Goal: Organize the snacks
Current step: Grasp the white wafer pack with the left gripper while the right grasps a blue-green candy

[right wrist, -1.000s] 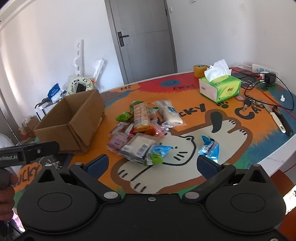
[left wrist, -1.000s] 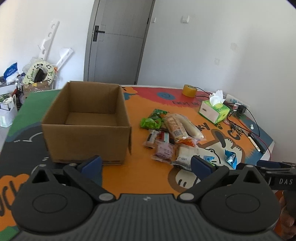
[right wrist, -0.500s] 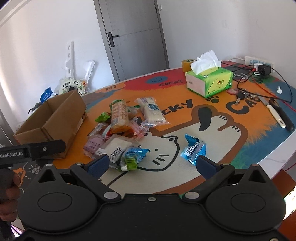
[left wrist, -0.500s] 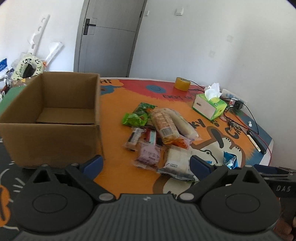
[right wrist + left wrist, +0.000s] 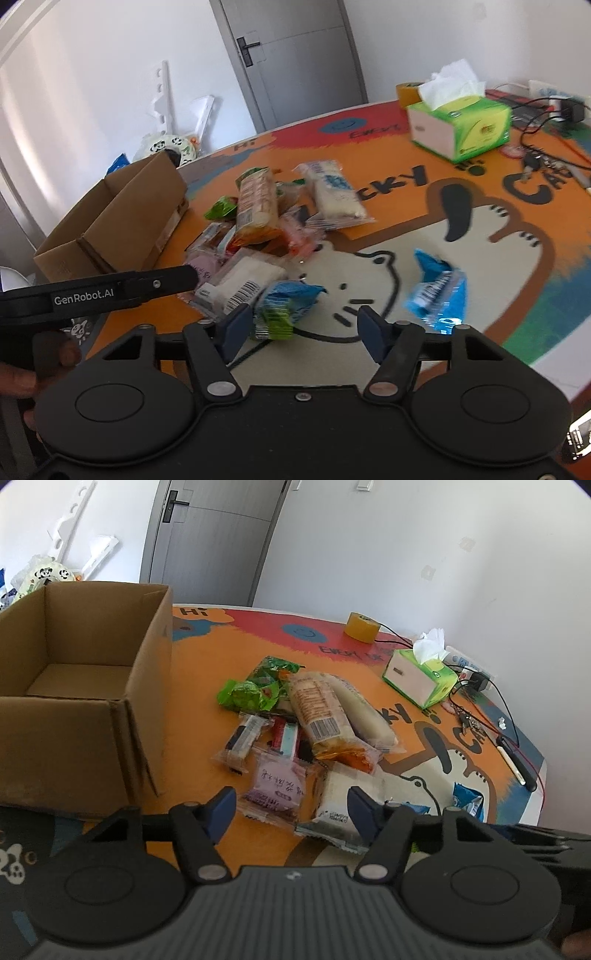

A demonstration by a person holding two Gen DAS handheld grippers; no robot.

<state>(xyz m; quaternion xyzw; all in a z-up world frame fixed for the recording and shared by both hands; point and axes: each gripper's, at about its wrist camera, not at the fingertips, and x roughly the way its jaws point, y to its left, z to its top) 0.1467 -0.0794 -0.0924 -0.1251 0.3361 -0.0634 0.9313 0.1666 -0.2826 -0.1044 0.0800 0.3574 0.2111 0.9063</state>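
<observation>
Cardboard box (image 5: pixel 85 686) stands open at the left edge of the bench (image 5: pixel 207 657). Snack pile (image 5: pixel 306 731) lies mid-bench. Left claw (image 5: pixel 291 808): jaws have just been closing, apart above a purple packet (image 5: pixel 275 786), nothing gripped. Right claw (image 5: pixel 303 328): jaws closing, apart, nothing clamped; blue packet (image 5: pixel 436 291) just beyond, near the right edge

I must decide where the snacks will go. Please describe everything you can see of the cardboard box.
The cardboard box is plain brown corrugated card, rectangular, open at the top with no flaps standing up. It sits upright on the printed table mat, to the left of the snack pile and apart from it. The visible part of its inside floor is bare. One corner seam is slightly split. No gripper touches it.
</observation>
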